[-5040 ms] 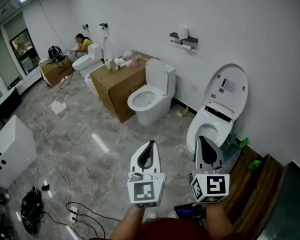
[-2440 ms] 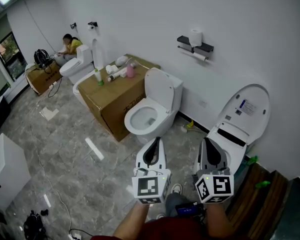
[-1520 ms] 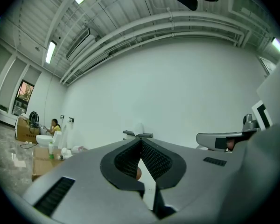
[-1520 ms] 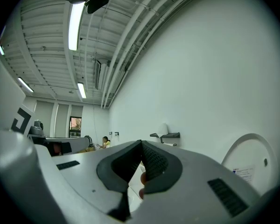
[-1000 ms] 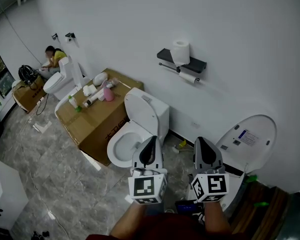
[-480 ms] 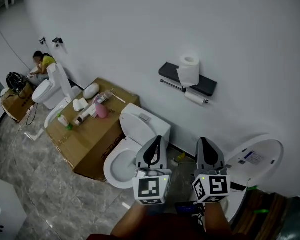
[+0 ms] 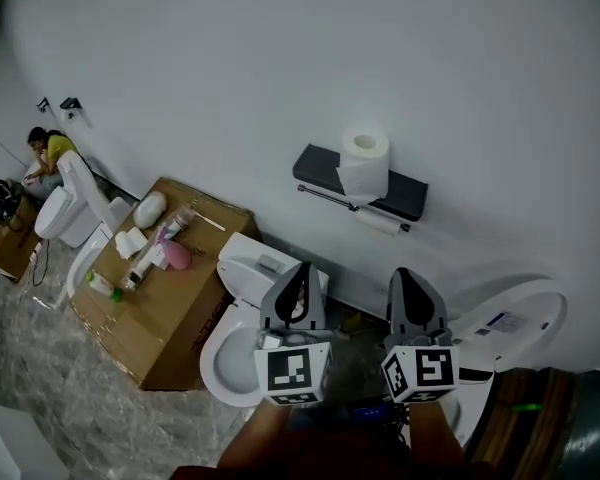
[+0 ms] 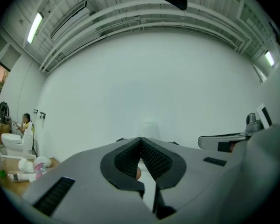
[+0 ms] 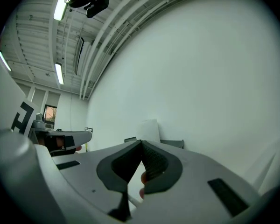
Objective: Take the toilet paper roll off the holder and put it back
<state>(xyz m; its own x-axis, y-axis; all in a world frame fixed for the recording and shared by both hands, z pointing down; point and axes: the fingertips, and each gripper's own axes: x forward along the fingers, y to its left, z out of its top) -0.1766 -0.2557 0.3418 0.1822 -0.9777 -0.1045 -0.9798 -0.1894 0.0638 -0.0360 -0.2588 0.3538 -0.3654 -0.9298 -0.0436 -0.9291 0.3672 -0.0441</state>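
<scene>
Wall: white, bare, fills most of head view. Cardboard box at lower left does duty as a worktop, w/ bottles & oddments on top. Toilet is just beside it; 2nd toilet, lid up, at right. Holder is a dark shelf fixed to the wall w/ a bar under it, above & btwn the 2 toilets. Toilet paper roll stands upright on the shelf, loose sheet hanging down the front. A smaller 2nd roll sits on the bar below.

Left tongs & right tongs are side by side low in view, pointing toward the holder, well apart from it. Both pairs are closed tip to tip, nothing btwn the pads in either gripper view.

Step in hand looks like the approach: roll not yet off. Next move prob. calls for closing in and opening one pair wide enough for the roll's body. Then squeeze lightly, since paper crushes, & lift clear w/o snagging the hanging sheet.
</scene>
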